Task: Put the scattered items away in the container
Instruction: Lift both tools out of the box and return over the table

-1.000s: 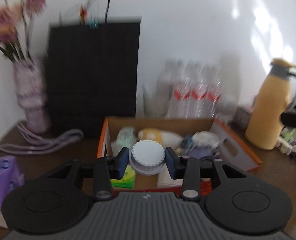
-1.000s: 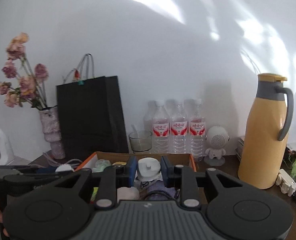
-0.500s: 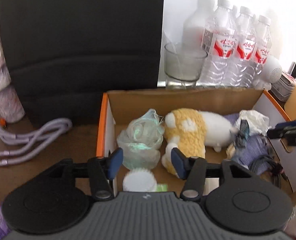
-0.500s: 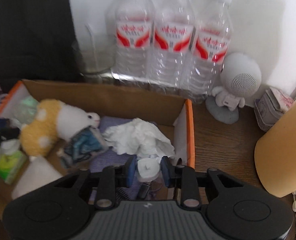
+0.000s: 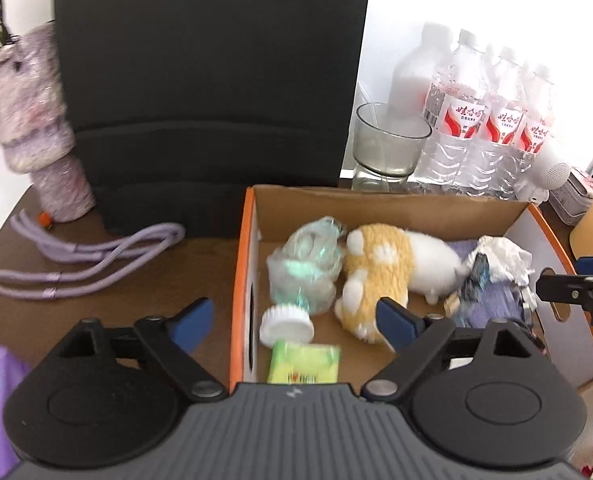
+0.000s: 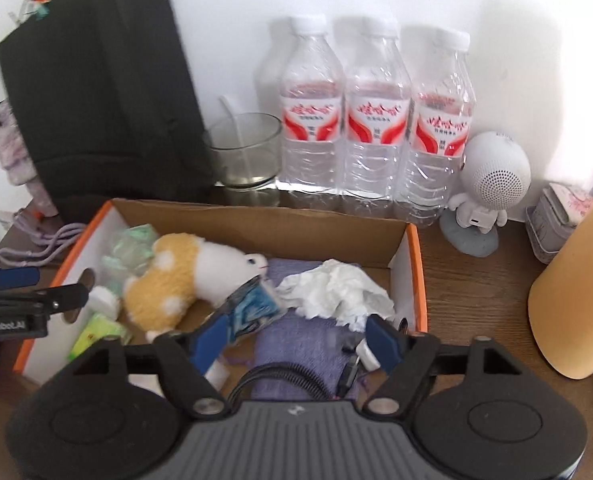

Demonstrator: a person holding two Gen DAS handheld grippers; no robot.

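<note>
An orange-edged cardboard box [image 5: 376, 204] [image 6: 256, 220] holds a yellow and white plush toy [image 5: 380, 272] [image 6: 184, 276], a clear green bag [image 5: 304, 264], a white ridged lid [image 5: 286, 322] [image 6: 103, 300], a green tissue pack [image 5: 304, 362], crumpled white paper [image 6: 332, 288], a purple cloth [image 6: 296, 340] and a small white charger with black cable [image 6: 366, 358]. My left gripper [image 5: 292, 320] is open and empty above the lid at the box's left wall. My right gripper [image 6: 296, 336] is open and empty above the purple cloth, with the charger lying by its right finger.
A black paper bag [image 5: 208, 80] stands behind the box. A glass [image 6: 242, 156], three water bottles [image 6: 376, 120] and a white robot speaker [image 6: 492, 176] line the wall. A yellow thermos [image 6: 576, 280] stands right. A purple cord [image 5: 76, 256] and vase [image 5: 36, 120] are left.
Both grippers moved over the box and opened. The left let the white lid fall into the box; the right released the small white charger onto the purple cloth.
</note>
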